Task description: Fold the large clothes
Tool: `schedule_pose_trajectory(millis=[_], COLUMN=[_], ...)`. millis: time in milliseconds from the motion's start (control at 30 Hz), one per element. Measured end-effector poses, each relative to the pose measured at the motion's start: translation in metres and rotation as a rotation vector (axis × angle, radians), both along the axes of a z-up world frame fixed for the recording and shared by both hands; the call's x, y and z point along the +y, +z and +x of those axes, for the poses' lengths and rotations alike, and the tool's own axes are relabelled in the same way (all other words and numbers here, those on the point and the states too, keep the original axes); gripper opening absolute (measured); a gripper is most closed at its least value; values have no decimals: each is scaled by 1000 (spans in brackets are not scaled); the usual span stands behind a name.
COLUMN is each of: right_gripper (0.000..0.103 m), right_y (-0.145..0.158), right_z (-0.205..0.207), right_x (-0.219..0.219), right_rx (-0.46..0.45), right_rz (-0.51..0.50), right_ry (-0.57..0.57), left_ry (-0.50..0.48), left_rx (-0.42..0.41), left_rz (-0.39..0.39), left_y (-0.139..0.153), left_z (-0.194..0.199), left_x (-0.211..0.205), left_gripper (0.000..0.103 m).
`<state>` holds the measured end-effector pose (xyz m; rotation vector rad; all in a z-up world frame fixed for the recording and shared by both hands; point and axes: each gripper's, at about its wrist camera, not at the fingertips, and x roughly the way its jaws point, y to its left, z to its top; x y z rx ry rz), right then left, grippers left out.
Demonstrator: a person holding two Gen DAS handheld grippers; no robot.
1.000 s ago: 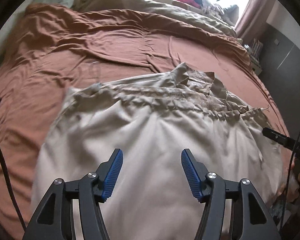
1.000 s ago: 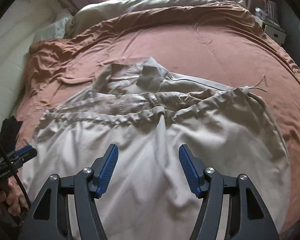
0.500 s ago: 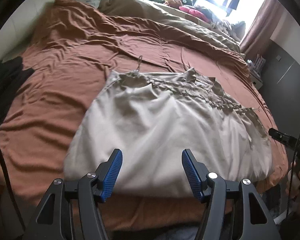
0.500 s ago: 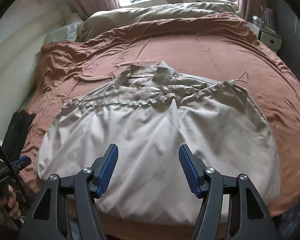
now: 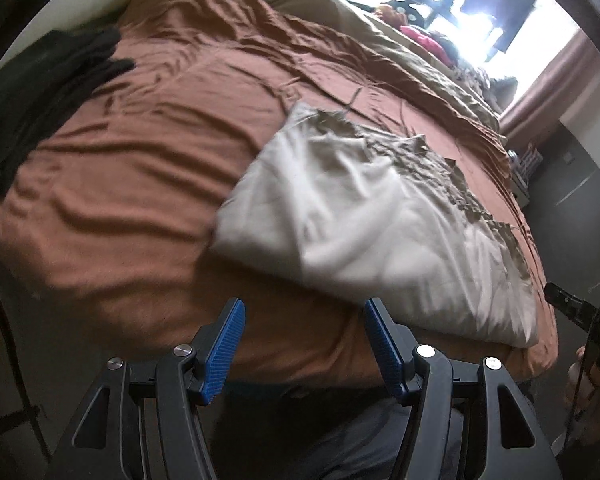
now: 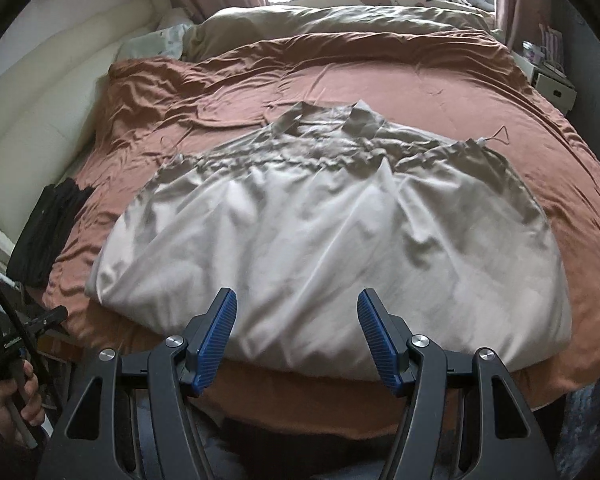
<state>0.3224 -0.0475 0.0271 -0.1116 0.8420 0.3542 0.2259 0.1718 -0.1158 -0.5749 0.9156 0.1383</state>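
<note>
A large beige garment (image 6: 332, 232) lies folded over on the brown bed sheet (image 6: 380, 80), its gathered drawstring band at the far side. It also shows in the left wrist view (image 5: 380, 216), to the right. My right gripper (image 6: 296, 316) is open and empty, held back over the bed's near edge in front of the garment's fold. My left gripper (image 5: 304, 328) is open and empty, off the bed's near edge, left of the garment's near corner. The left gripper also shows at the lower left of the right wrist view (image 6: 40, 320).
A black folded cloth (image 5: 40, 80) lies at the bed's left edge, also in the right wrist view (image 6: 48, 232). An olive duvet (image 6: 340, 20) and pillows sit at the far end by the window. A white nightstand (image 6: 548, 76) stands at the right.
Both grippers have pulled back from over the garment to the bed's near edge. The left view has swung left, showing more sheet and the black cloth. Both stay open.
</note>
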Motion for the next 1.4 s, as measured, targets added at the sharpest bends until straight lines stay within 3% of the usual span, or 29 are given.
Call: schedule_pose_trajectory(millis=[267,500,567,700,867,1000,1133,1200,1267,1400], right_gripper=[61,60,47,45,42,39,33,30,22,14], right_y=[-23,-49,-58,-69,-77,-82,-78,-73,-67,-70], right_z=[-5,4,10,20,30,34,33,29,23,17], right_x=[7,5,7,10,7,1,-3,-3,0,10], right_rx=[35,87,104,123,127,136,132,124,116,134], right_rz=[-1,17,16,17,28,63,91,89,75,57], right_ry=[-11,-21,-19,-23,-35,-48,-60,-61,-52,-15], left_ry=[60,82,89,105,112,122,120,135,159,170], left_rx=[-5,13,6,-33,-27,-33,-38,-37,-33,-39], left_rz=[-116,-216,-249,-316,-351,-423,-385,-368,-358,-351], left_y=[-29,-58,-63,-65,-68,-75,-75,-76,-77,-81], left_z=[-25,-14,-8,11,36,49,59,63,65,65], left_x=[38,47,48,51,52,50,47,49,53,56], left_gripper=[67,72,72,72,72,72,71,65,51,34])
